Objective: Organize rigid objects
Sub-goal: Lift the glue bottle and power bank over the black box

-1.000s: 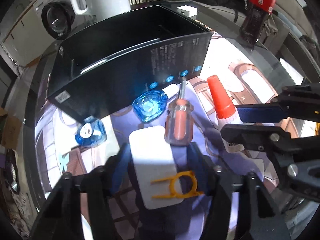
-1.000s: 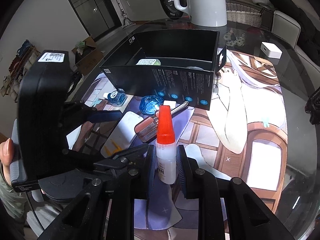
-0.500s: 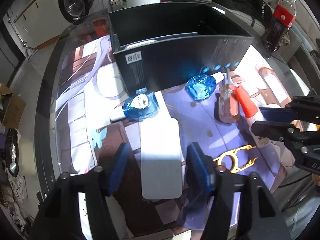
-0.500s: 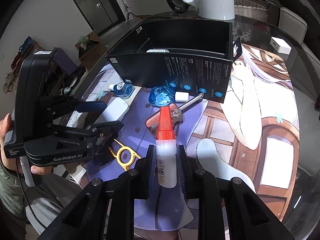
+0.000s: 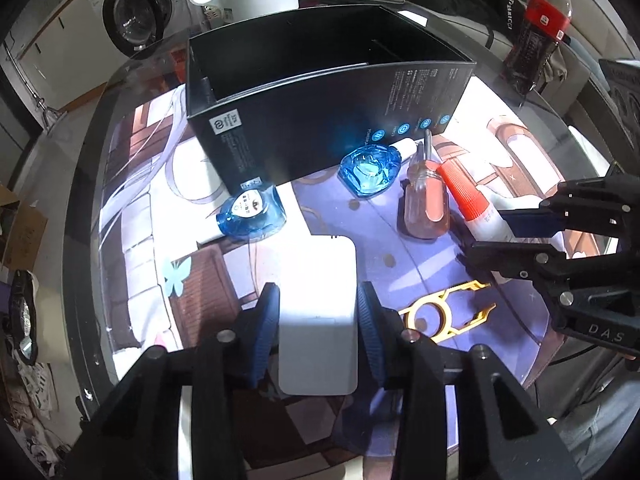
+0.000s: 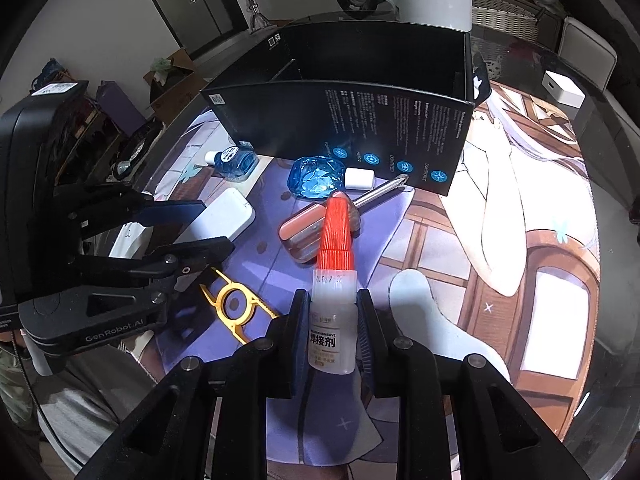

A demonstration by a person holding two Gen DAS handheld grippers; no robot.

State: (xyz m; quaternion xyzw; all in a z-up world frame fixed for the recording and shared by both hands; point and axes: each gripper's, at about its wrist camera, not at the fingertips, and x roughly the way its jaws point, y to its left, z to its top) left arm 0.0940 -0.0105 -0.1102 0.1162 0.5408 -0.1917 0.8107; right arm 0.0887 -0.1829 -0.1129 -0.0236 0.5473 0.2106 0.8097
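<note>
Right hand-held gripper (image 6: 331, 336) clamped on glue bottle (image 6: 331, 320), red cap pointing forward toward the black box (image 6: 360, 120). Left hand-held gripper (image 5: 318, 320) pinches the white slab (image 5: 318, 308), long axis also boxward. Screwdriver (image 6: 320, 226), two blue bottles, yellow clip lie on bench between. Box straight ahead, open top; right looks marginally nearer.

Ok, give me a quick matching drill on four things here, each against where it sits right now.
Things:
1. flat white plastic case
2. white glue bottle with orange cap
3. yellow plastic clip
4. screwdriver with clear orange handle

Places:
A. flat on the mat, between the two grippers
B. between the right gripper's fingers
C. between the left gripper's fingers
D. on the mat, tip by the black box

Pairs: 1-C, 2-B, 3-A, 4-D
</note>
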